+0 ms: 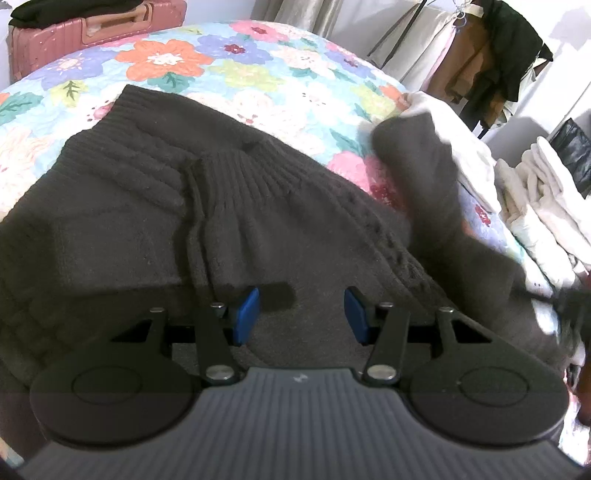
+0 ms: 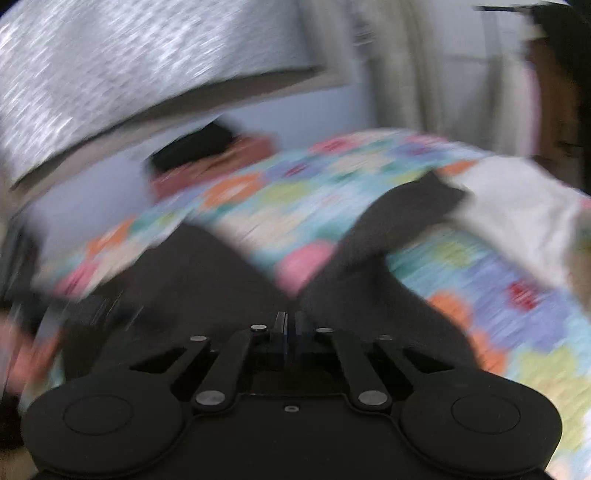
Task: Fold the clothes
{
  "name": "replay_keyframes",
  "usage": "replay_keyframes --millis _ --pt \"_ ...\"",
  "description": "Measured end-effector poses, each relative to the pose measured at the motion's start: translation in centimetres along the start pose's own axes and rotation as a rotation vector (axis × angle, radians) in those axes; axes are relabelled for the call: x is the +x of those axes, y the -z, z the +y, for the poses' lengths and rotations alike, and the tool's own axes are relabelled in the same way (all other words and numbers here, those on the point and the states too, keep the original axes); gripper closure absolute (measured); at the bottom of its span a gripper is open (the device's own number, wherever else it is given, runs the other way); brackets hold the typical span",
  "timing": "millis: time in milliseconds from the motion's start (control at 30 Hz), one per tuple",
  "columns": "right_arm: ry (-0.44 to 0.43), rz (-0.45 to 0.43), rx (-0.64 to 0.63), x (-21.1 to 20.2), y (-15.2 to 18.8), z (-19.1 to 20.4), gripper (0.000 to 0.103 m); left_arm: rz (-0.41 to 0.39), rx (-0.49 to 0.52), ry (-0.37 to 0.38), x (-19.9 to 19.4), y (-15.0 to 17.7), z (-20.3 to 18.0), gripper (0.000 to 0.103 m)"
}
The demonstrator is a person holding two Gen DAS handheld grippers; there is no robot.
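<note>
The bed with its flower-print quilt (image 1: 229, 70) carries everything here, so I place the rest against it. Spread over the near part of the bed lies the dark brown ribbed knit sweater (image 1: 147, 206), its body flat, one ribbed cuff folded in on top of it, the other sleeve (image 1: 417, 173) lifted off the quilt towards the bed's right side and blurred. At the bed's far left edge stands a pink hard-shell suitcase (image 1: 92, 29) with dark cloth on it. Off the bed's far right corner hangs a rack of dark and tan coats (image 1: 495, 62). A crumpled white garment (image 1: 465, 155) lies on the bed's right edge, just beside the raised sleeve, and beyond that edge sits a heap of cream-white clothes (image 1: 535, 206).

My left gripper (image 1: 301, 317) hovers low over the sweater's body, its blue-padded fingers (image 1: 246, 314) spread apart with nothing between them. My right gripper (image 2: 290, 325) has its fingers pressed together over dark knit (this view is badly smeared, so I cannot tell whether cloth is pinched between them).
</note>
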State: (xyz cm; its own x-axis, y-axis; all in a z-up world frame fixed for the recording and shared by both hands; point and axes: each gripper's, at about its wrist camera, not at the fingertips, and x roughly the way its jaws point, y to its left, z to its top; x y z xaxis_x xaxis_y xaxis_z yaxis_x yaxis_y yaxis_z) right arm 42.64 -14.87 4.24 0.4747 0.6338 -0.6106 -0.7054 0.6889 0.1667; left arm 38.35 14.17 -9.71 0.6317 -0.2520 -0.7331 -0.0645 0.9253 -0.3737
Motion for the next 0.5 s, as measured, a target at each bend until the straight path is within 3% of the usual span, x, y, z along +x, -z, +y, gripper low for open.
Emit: replay_keyframes --millis 133,200,267,333,400,500 --pt "0.033 0.149 -0.047 1.1 3.3 1.2 0.101 0.013 0.005 -0.001 0.0 0.2 -0.3 0.053" --pt "0.058 0.165 -0.011 0.9 3.2 0.5 0.094 0.015 0.016 -0.006 0.0 0.3 -0.6 0.052" --pt "0.048 0.125 0.08 0.4 1.8 -0.6 0.087 0.02 0.028 -0.009 0.2 0.5 -0.9 0.051" --pt "0.032 0.074 0.179 0.2 0.0 -1.6 0.066 0.03 0.032 -0.007 0.5 0.6 -1.0 0.051" --pt "0.034 0.031 0.278 0.6 -1.9 -2.7 0.036 0.034 0.034 -0.005 0.7 0.7 -1.0 0.051" --pt "0.026 0.038 0.439 4.2 -4.0 -4.6 0.035 0.033 0.032 -0.006 0.5 0.7 -0.6 0.051"
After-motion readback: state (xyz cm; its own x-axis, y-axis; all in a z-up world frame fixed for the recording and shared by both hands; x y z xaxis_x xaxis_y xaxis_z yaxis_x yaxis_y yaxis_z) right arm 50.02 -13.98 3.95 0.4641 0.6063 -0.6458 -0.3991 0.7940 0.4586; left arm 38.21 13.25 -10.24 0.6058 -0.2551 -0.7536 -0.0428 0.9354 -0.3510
